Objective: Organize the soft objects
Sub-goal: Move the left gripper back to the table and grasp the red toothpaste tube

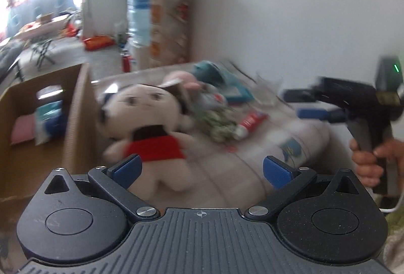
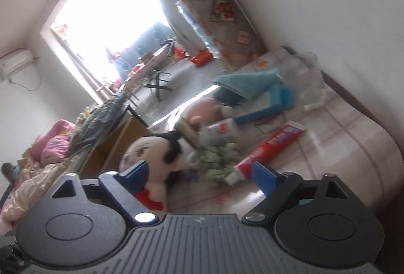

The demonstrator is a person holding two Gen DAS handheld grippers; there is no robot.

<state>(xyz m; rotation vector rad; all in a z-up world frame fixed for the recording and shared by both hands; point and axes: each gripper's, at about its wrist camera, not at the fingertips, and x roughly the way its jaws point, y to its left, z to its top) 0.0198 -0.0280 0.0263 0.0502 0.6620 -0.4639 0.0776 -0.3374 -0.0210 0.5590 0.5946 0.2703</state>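
Observation:
A plush doll (image 1: 149,127) with a pale face, black hair and a red top lies on the pale surface (image 1: 265,147), just ahead of my left gripper (image 1: 202,170), which is open and empty. The doll also shows in the right wrist view (image 2: 151,155), beside the left finger of my right gripper (image 2: 199,174), open and empty. The right gripper also shows in the left wrist view (image 1: 303,104), hovering at the right. A pink plush (image 1: 184,79) and a teal cloth (image 1: 219,77) lie behind the doll.
An open cardboard box (image 1: 78,107) stands left of the doll, holding a pink item (image 1: 22,130) and a packet. A red toothpaste tube (image 1: 250,123), a flowery bundle (image 1: 219,125) and clear plastic (image 2: 303,82) lie among the pile. A wall runs behind.

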